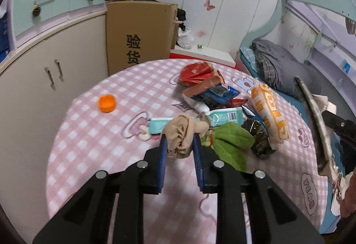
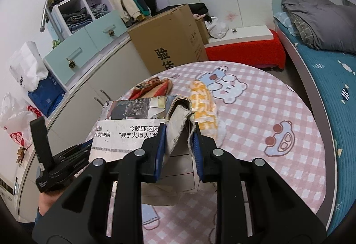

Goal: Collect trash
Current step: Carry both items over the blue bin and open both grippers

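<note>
A heap of trash lies on the round pink checked table (image 1: 100, 144): a red wrapper (image 1: 195, 73), a blue packet (image 1: 218, 95), a teal tube (image 1: 224, 116), an orange-and-white snack bag (image 1: 269, 115), a green leaf (image 1: 231, 144) and a dark wrapper (image 1: 258, 135). An orange cap (image 1: 107, 103) sits alone at the left. My left gripper (image 1: 180, 141) is shut on a crumpled beige stocking (image 1: 182, 130) at the near edge of the heap. My right gripper (image 2: 179, 133) is shut on the folded rim of a newspaper-covered bag (image 2: 129, 126), held above the table beside the snack bag (image 2: 204, 101).
A tall cardboard box (image 1: 138, 33) and a cream cabinet (image 1: 44, 88) stand behind the table on the left. A bed with a teal cover (image 2: 322, 77) runs along the right, and a red bench (image 2: 244, 53) sits behind the table. Plastic bags (image 2: 17, 119) hang at the far left.
</note>
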`<state>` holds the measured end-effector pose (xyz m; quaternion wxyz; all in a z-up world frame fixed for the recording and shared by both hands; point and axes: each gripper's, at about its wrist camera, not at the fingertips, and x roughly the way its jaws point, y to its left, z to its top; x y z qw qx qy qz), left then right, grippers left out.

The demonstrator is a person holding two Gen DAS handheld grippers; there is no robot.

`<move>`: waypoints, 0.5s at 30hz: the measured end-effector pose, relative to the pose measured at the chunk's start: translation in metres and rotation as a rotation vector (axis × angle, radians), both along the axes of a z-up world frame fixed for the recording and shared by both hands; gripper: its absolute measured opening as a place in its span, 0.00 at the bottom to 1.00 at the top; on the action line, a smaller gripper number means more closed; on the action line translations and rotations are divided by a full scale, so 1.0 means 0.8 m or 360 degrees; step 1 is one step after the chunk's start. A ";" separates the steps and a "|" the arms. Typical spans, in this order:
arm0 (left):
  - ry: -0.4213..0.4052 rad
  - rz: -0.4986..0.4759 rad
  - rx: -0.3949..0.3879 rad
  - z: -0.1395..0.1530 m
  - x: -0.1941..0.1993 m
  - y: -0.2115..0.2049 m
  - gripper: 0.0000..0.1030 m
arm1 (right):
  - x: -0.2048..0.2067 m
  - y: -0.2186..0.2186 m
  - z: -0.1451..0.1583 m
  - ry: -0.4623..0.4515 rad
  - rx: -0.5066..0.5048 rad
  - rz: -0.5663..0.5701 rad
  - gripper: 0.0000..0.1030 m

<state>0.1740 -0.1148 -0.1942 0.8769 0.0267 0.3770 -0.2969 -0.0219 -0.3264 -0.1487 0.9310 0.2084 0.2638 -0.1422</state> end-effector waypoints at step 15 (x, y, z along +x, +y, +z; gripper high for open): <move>-0.0175 0.0390 -0.0128 0.062 -0.036 0.174 0.21 | 0.072 0.113 0.039 -0.0039 -0.0156 0.0312 0.23</move>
